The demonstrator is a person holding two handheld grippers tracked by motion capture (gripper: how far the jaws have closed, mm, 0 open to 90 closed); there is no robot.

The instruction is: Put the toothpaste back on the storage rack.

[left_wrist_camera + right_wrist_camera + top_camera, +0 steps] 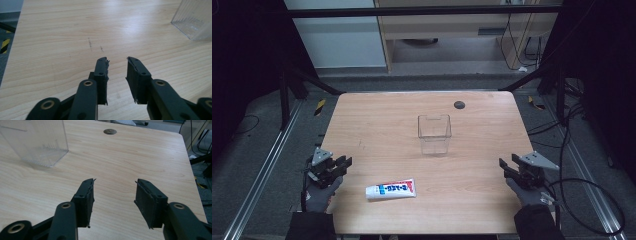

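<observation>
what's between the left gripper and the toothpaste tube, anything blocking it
Nothing visible. In the high view the left gripper sits at the table's left edge, jaws open, and only bare wood lies between it and the toothpaste tube. The clear container stands farther back, off that line.

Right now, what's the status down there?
Left gripper and right gripper open, empty. Toothpaste tube flat, near left gripper. Clear container upright mid-table. Nothing between.

grey knit gloves (319, 194) | dark sleeves (310, 226) | black hand-held grippers (343, 162) (grey triangular plates, brass rivets)
</observation>
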